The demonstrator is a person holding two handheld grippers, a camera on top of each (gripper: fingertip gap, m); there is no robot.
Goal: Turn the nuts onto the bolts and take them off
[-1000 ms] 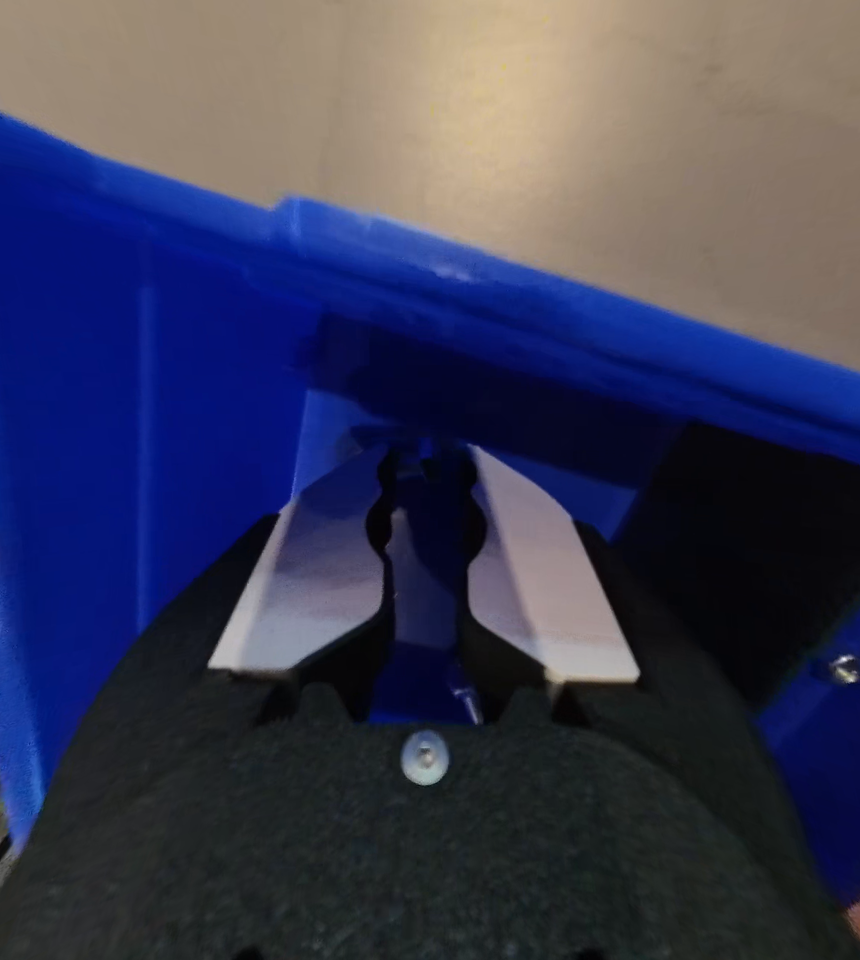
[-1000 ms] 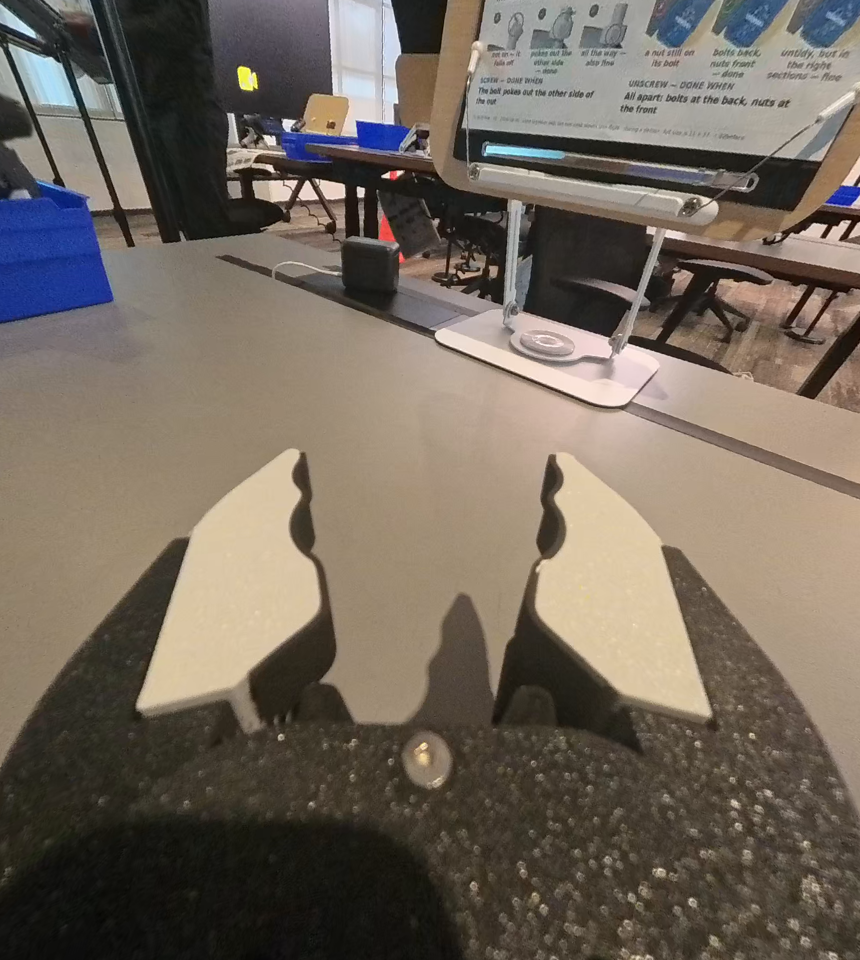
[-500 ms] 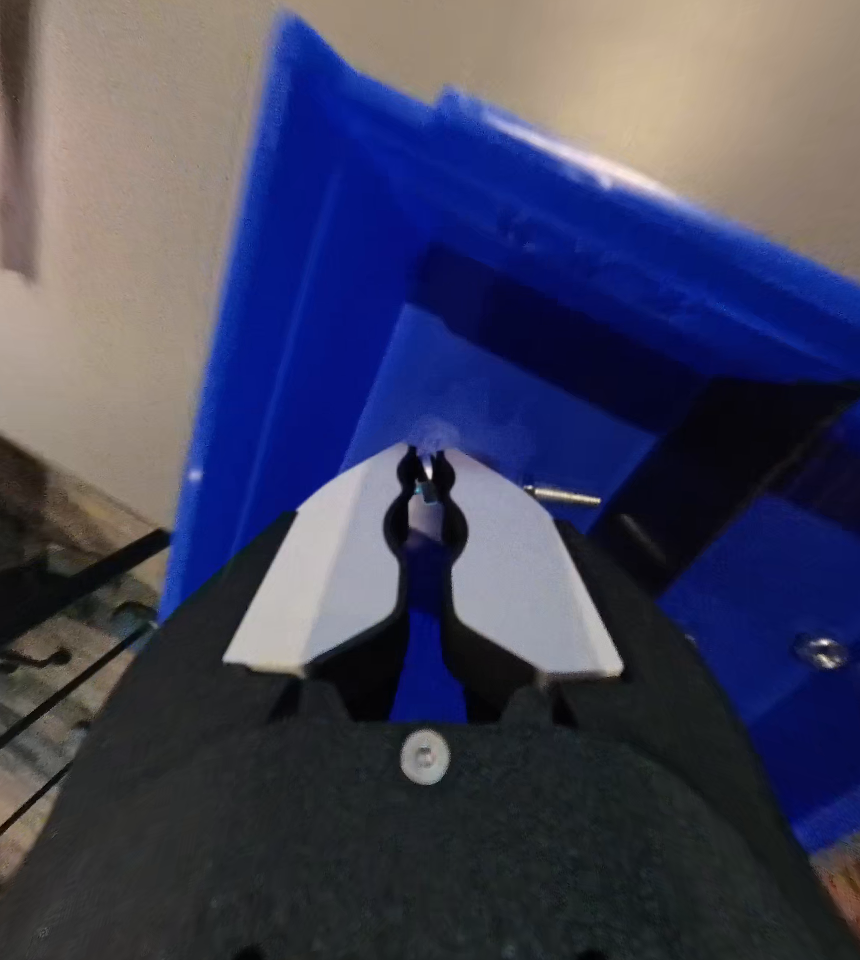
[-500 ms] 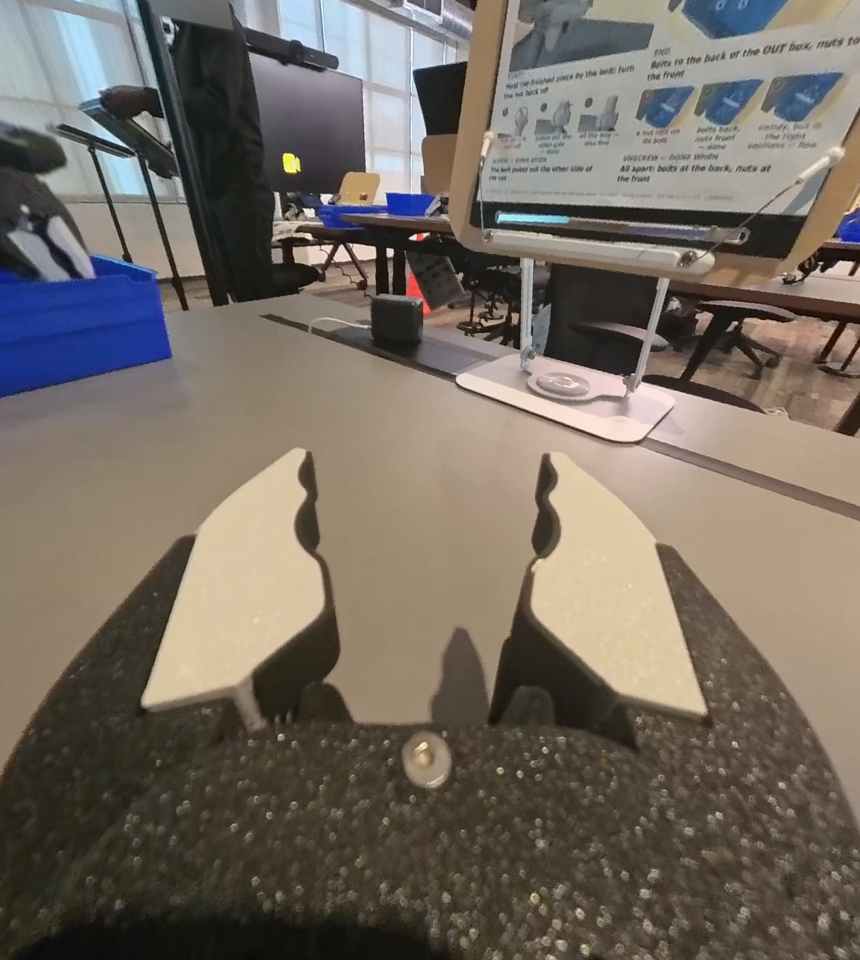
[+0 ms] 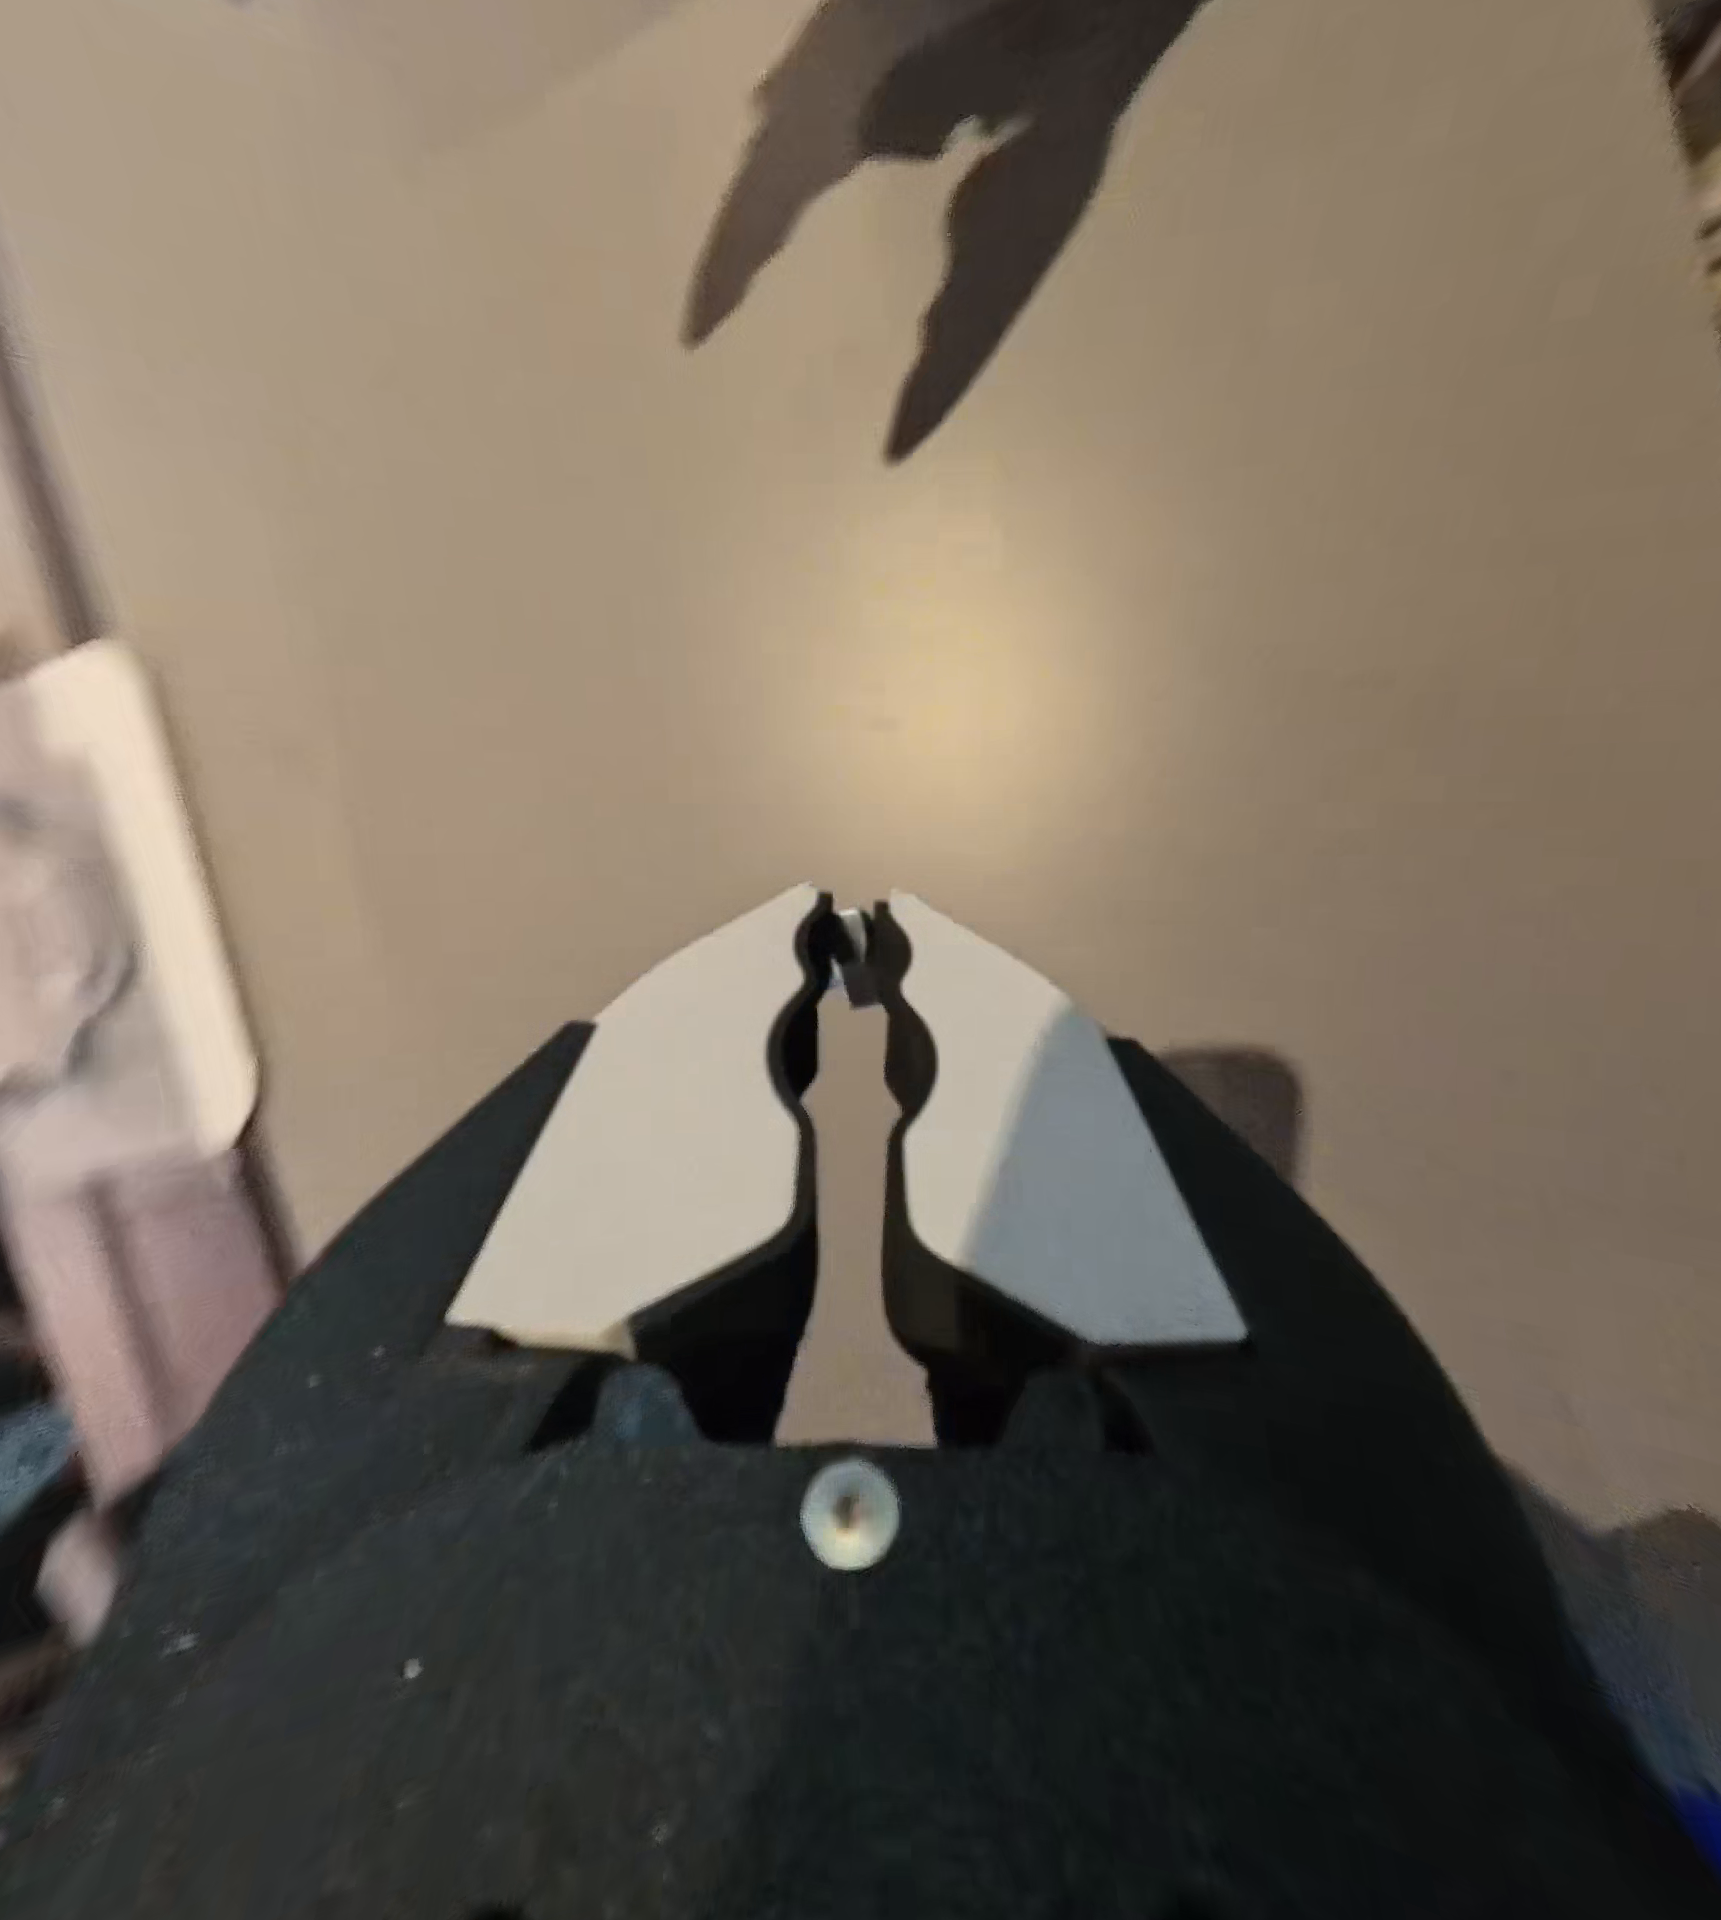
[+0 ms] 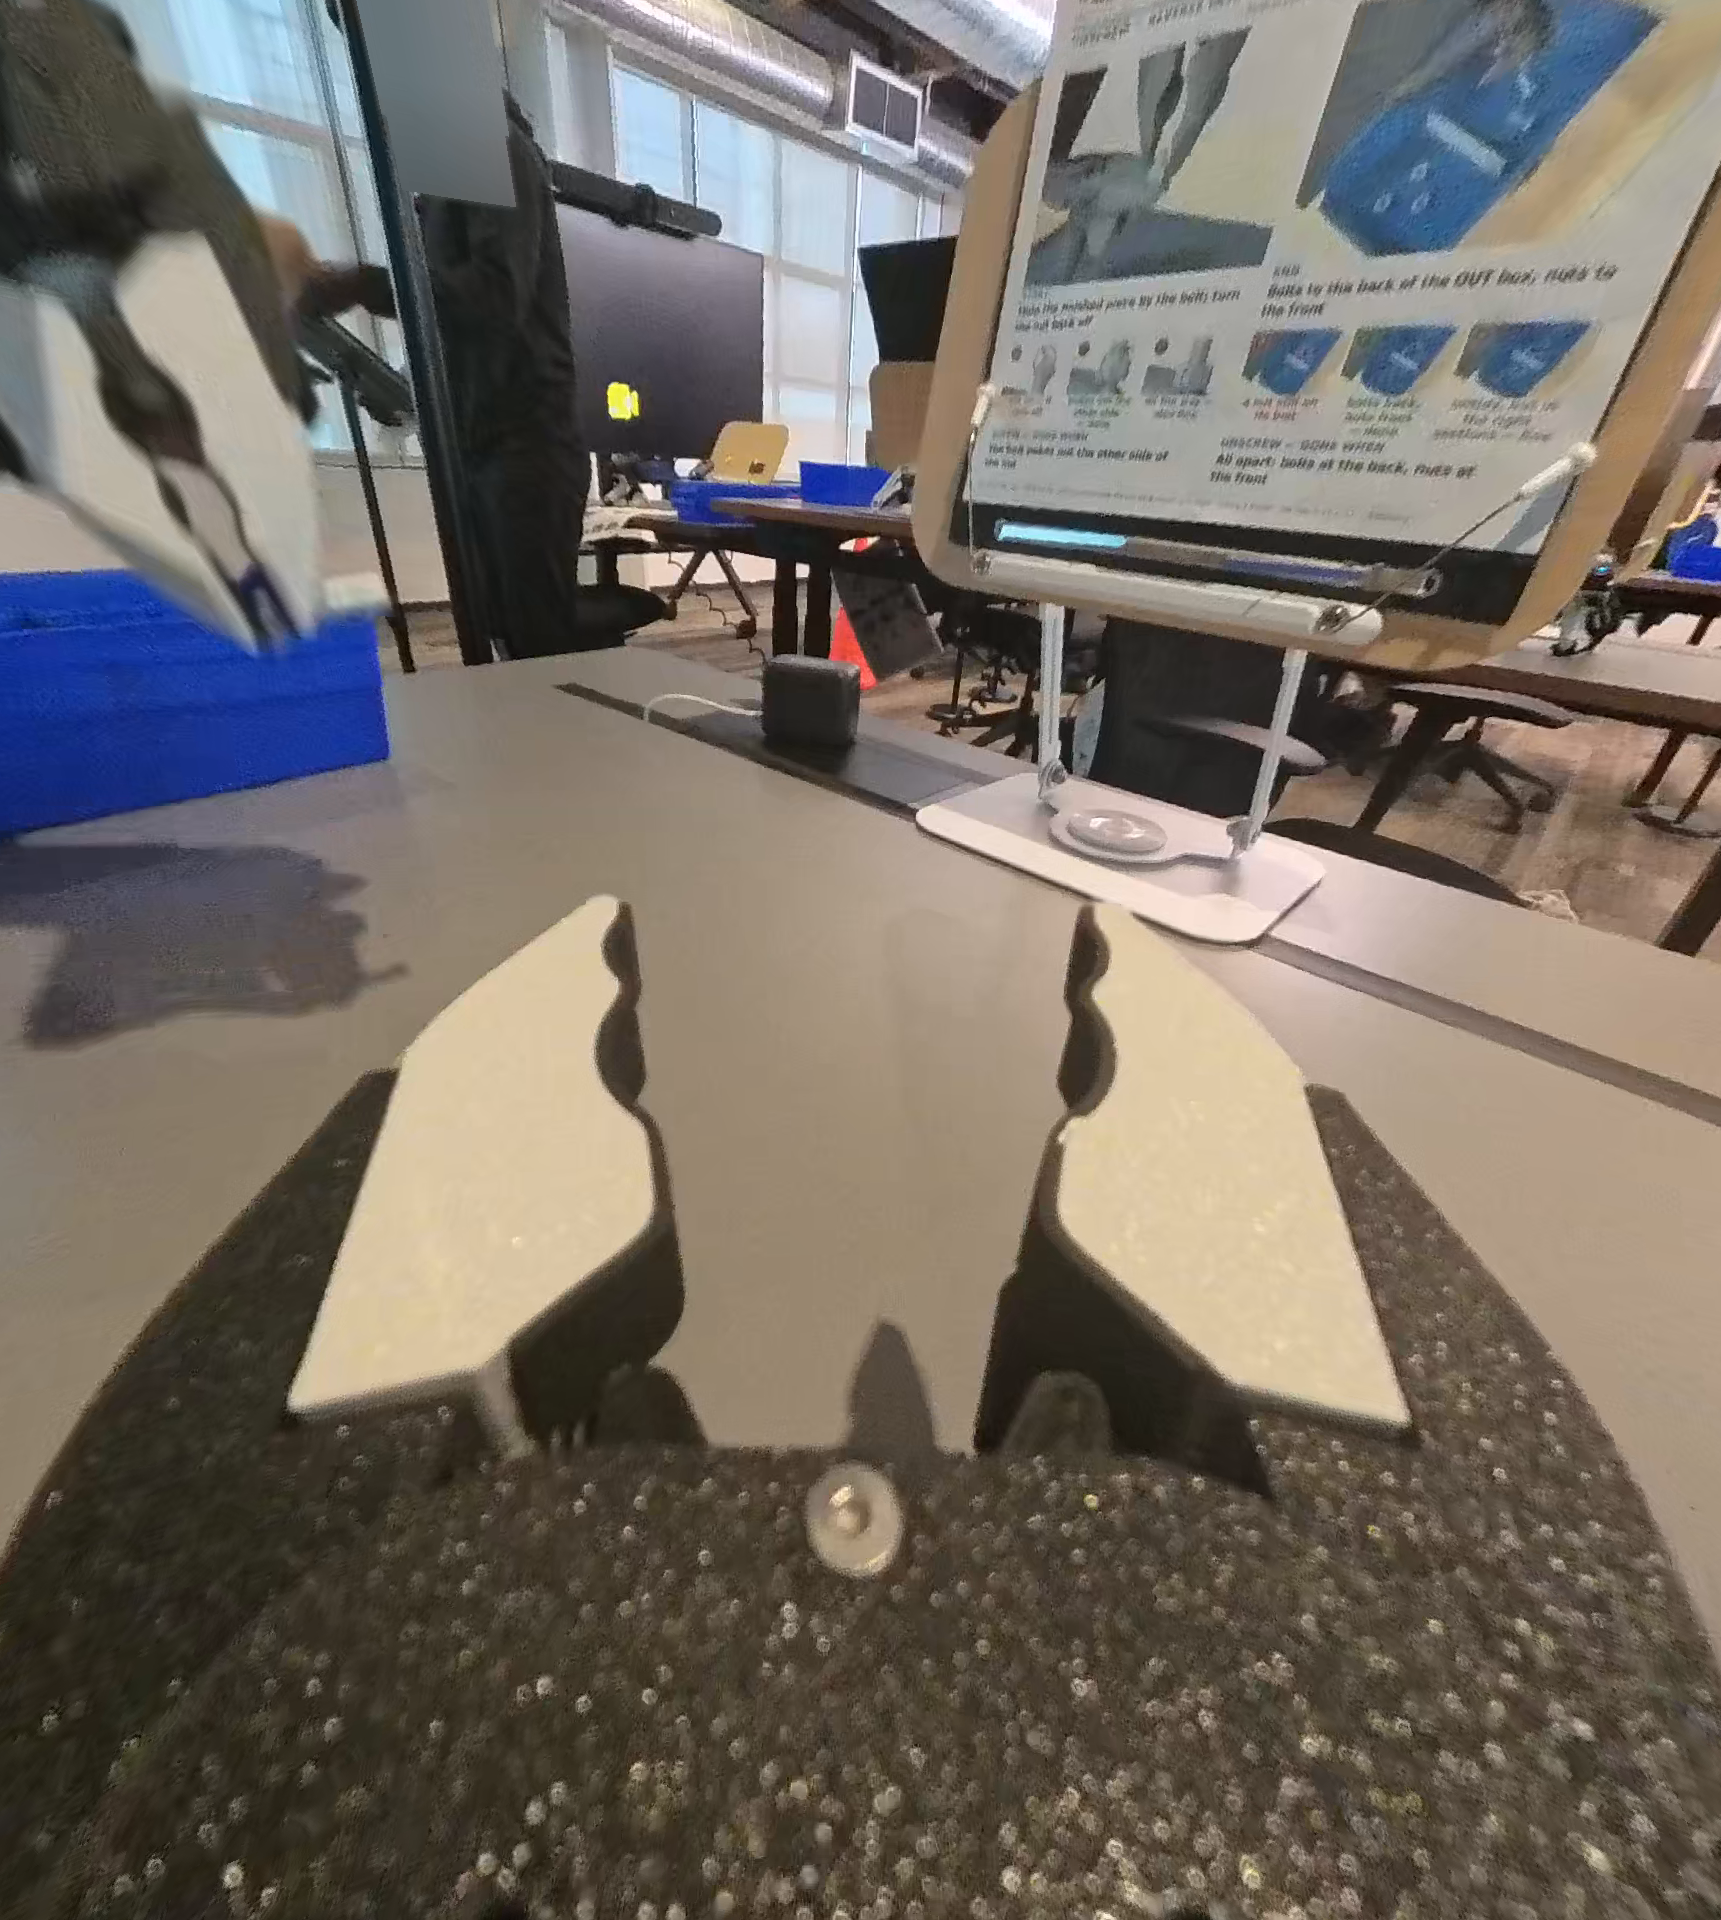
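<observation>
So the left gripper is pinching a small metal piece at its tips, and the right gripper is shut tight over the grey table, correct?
Not quite. The right gripper is open: the right wrist view shows its two fingers spread wide apart with bare grey table between them and nothing held. The rest stands: the left gripper is pinching a small metal piece at its tips.

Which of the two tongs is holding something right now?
The left tongs: nearly closed on a small metal piece pinched at the tips, above the table. The right tongs are wide open with nothing between them.
</observation>
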